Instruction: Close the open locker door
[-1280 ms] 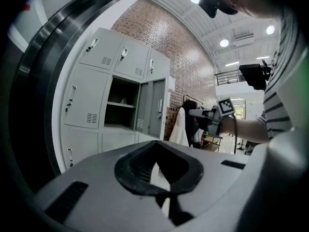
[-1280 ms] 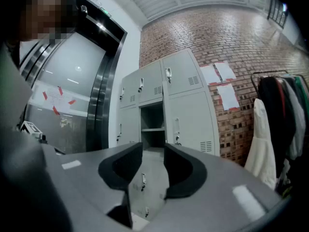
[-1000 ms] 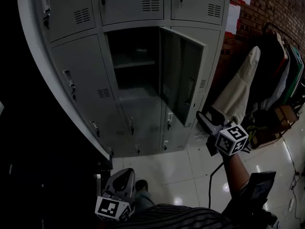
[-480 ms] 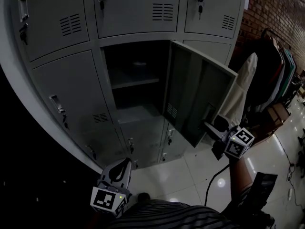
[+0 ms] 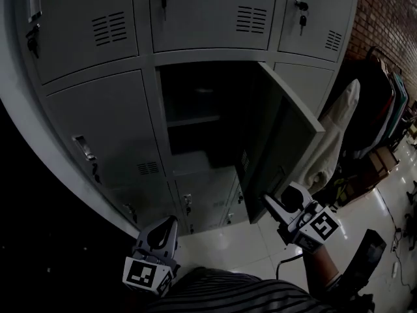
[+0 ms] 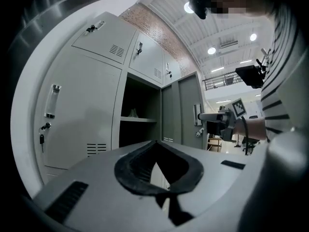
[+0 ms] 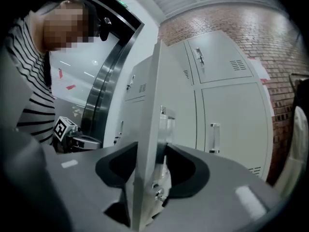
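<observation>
Your right gripper (image 5: 272,206) is at the free edge of the open locker door (image 5: 281,142). Its jaws are closing on that edge, which stands between them with both pads against it. The door hangs from the right side of the middle compartment of the locker bank (image 5: 98,25) and swings out toward you. A pale hanging garment (image 5: 333,142) and a clothes rack (image 5: 374,103) stand just beyond it, along the brick wall (image 5: 384,12).

Your left gripper (image 5: 166,230) is low at your striped shirt (image 5: 234,295), jaws pressed together with nothing between them.

The head view is dark and does not show the door's outer face. Only the right gripper view shows the clear handle (image 7: 166,124) there. Only the left gripper view shows the shelf (image 6: 137,120) clearly.
</observation>
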`<state>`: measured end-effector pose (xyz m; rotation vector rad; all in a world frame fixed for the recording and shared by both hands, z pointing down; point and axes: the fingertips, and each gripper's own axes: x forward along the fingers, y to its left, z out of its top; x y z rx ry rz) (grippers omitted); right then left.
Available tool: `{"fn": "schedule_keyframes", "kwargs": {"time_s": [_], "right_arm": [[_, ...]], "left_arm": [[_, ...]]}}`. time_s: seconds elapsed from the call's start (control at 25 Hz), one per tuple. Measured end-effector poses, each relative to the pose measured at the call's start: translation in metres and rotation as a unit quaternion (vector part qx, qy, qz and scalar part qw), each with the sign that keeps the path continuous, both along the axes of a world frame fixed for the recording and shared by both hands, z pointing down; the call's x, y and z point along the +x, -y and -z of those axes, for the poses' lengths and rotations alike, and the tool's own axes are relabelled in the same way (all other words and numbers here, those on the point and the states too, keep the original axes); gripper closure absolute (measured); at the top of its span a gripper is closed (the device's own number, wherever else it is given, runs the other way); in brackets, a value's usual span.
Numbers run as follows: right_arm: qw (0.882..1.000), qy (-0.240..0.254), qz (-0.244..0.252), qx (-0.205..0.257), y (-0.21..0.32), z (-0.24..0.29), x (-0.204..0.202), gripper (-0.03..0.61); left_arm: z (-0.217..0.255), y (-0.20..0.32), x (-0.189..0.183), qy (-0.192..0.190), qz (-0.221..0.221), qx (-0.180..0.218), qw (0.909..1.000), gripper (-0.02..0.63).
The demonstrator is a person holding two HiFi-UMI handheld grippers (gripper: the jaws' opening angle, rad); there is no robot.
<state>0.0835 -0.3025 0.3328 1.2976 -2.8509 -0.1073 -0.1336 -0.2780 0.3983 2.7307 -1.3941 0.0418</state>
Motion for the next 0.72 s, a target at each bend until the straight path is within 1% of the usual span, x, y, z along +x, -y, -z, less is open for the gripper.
{"fn": "schedule_keyframes", "kwargs": {"time_s": [0.16, 0.24, 0.36, 0.4, 0.44, 0.56, 0.72], "right_arm": [[0.997, 0.024, -0.074, -0.008, 0.004, -0.001, -0.037, 0.403], [0.995, 0.031, -0.092, -0.014, 0.009, -0.002, -0.053, 0.399], [0.996, 0.033, -0.077, -0.019, 0.015, -0.003, -0.082, 0.393], [0.997, 0.031, -0.068, -0.019, 0.018, -0.003, -0.091, 0.425], [0.998, 0.026, -0.061, -0.019, 0.022, -0.004, -0.1, 0.434], [0.999, 0.001, -0.05, -0.009, 0.038, -0.008, -0.127, 0.426], [0.999, -0.028, -0.036, 0.003, 0.068, -0.01, -0.161, 0.42]], "left_arm": [[0.001, 0.003, -0.019, -0.003, 0.017, 0.007, 0.9998, 0.611], [0.001, 0.004, -0.033, -0.005, 0.032, 0.006, 0.9995, 0.611], [0.0, 0.007, -0.057, -0.016, 0.058, -0.002, 0.9982, 0.611], [0.0, 0.008, -0.065, -0.018, 0.066, -0.004, 0.9976, 0.611], [0.0, 0.01, -0.071, -0.02, 0.072, -0.005, 0.9972, 0.611], [0.0, 0.017, -0.084, -0.02, 0.084, -0.002, 0.9962, 0.611], [0.002, 0.025, -0.092, -0.018, 0.094, 0.005, 0.9954, 0.611]]}}
